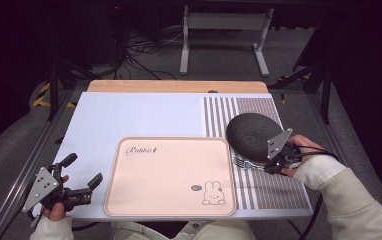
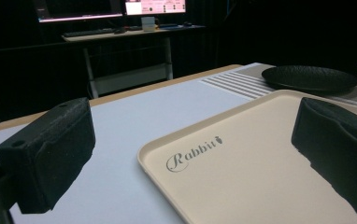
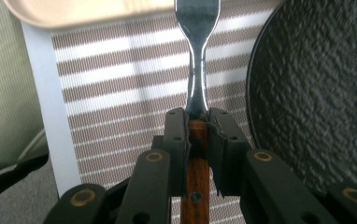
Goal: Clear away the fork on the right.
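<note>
Between the jaws of the right hand-held gripper (image 3: 197, 119) sits the fork (image 3: 197, 56), pinched by its wooden handle, its long axis running straight ahead toward the beige tray (image 1: 171, 175). The black plate (image 1: 251, 134) lies just beside it, over the striped mat (image 1: 274, 192). The left hand-held gripper (image 1: 81, 172) rests spread, empty, beyond the tray on the counter (image 1: 129, 115).

1 overhead, 2 close views; tray (image 1: 129, 200) shared
</note>
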Tool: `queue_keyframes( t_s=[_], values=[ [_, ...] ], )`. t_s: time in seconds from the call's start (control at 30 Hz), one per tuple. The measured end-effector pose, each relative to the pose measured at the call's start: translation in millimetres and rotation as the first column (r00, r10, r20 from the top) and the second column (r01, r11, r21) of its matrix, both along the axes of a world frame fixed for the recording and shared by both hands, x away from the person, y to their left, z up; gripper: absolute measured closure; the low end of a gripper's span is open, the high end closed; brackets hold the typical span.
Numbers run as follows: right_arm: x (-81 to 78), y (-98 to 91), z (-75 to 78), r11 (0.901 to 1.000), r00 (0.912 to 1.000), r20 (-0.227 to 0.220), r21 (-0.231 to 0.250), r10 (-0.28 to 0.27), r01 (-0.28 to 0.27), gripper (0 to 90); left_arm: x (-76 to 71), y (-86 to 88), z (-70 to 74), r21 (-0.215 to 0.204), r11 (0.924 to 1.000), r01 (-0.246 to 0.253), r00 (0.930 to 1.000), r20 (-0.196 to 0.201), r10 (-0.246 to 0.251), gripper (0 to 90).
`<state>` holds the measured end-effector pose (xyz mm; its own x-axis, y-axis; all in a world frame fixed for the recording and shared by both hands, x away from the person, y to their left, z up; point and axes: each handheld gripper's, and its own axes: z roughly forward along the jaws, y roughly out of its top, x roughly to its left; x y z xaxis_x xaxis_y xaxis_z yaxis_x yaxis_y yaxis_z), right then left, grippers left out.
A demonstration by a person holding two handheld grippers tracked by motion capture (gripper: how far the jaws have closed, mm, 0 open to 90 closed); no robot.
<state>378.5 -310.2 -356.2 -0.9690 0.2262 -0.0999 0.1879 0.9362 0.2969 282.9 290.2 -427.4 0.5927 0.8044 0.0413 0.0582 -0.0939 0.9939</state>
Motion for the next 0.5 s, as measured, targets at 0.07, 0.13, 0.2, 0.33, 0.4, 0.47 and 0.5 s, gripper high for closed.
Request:
queue_keyframes(
  t_s=[0.07, 0.13, 0.2, 0.33, 0.4, 0.47, 0.5],
  values=[
    [0.7, 3.6, 1.4, 0.9998, 1.0, -0.008, 0.021, -0.001, 0.001, 78.4, 0.1, -0.2, -0.1, -0.001, 1.0, -0.001, 1.0, 0.001, 0.001, 0.2],
    [1.3, 7.5, 2.9, 0.9993, 1.0, -0.002, 0.038, -0.003, 0.003, 78.3, 0.1, 0.0, -0.1, 0.0, 1.0, 0.0, 1.0, 0.001, 0.0, 0.2],
    [1.1, 17.2, 6.2, 0.9986, 0.9997, -0.007, 0.048, -0.023, 0.023, 78.3, 0.2, 0.1, -0.1, -0.001, 1.0, 0.0, 1.0, 0.0, 0.0, 0.1],
    [2.2, 26.7, 8.5, 0.9972, 0.9995, -0.013, 0.068, -0.029, 0.03, 78.3, 0.1, 0.4, 0.0, -0.002, 1.0, 0.001, 1.0, 0.002, -0.001, 0.2],
    [3.3, 33.5, 10.4, 0.9966, 0.9994, -0.007, 0.076, -0.033, 0.033, 78.3, 0.1, 0.3, -0.1, -0.003, 1.0, 0.001, 1.0, 0.004, -0.001, 0.2],
    [4.1, 40.7, 12.1, 0.9952, 0.9988, -0.013, 0.086, -0.047, 0.048, 78.2, 0.1, 0.5, 0.0, -0.003, 1.0, 0.003, 1.0, 0.002, -0.003, 0.2],
    [4.2, 46.5, 13.4, 0.9947, 0.9984, -0.007, 0.086, -0.057, 0.057, 78.2, 0.0, 0.6, 0.0, -0.002, 1.0, 0.003, 1.0, 0.002, -0.003, 0.2]
  ],
)
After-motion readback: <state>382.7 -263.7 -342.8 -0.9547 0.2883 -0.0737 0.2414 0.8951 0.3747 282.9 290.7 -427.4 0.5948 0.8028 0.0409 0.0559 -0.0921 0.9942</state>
